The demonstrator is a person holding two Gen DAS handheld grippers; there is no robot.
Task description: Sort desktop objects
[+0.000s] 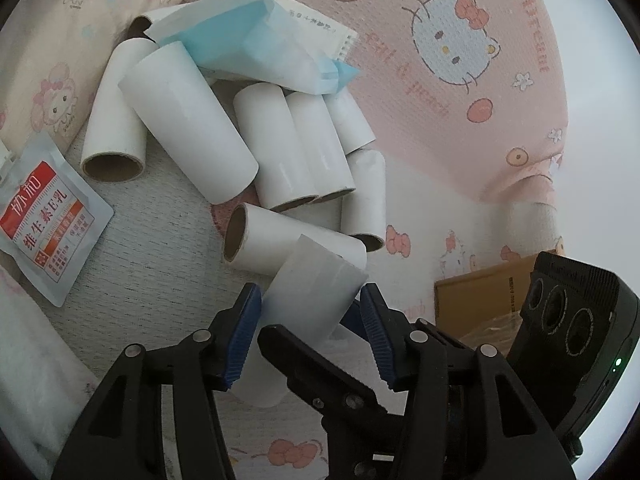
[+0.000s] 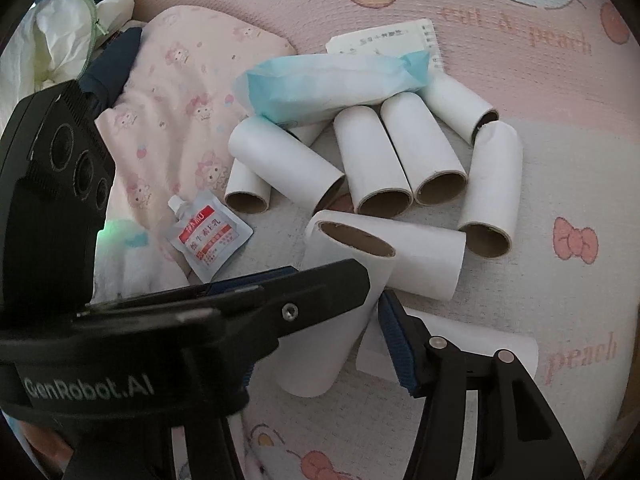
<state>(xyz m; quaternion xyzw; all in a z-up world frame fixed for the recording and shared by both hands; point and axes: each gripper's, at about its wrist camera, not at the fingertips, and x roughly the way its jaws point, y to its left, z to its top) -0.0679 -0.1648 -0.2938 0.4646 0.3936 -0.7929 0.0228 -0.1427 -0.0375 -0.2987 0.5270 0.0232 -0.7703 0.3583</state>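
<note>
A white cardboard tube (image 1: 316, 300) (image 2: 332, 328) stands tilted between the blue pads of my left gripper (image 1: 310, 320), which touch its sides. My right gripper (image 2: 340, 312) straddles the same tube crosswise. Its right pad (image 2: 396, 344) sits at the tube's edge, while its other finger is hidden behind the left gripper's black body (image 2: 160, 340). In the left wrist view one black finger (image 1: 320, 368) of the right gripper crosses in front of the tube. Beyond lies a pile of several white tubes (image 1: 192, 120) (image 2: 372, 160).
A red-and-white sachet (image 1: 48, 224) (image 2: 210, 240) lies left of the pile. A blue-white soft pack (image 1: 256, 40) (image 2: 320, 84) and a note sheet (image 2: 384, 38) rest behind it. A cardboard box (image 1: 480, 296) stands right. Pink cloth (image 2: 180, 92) covers the left.
</note>
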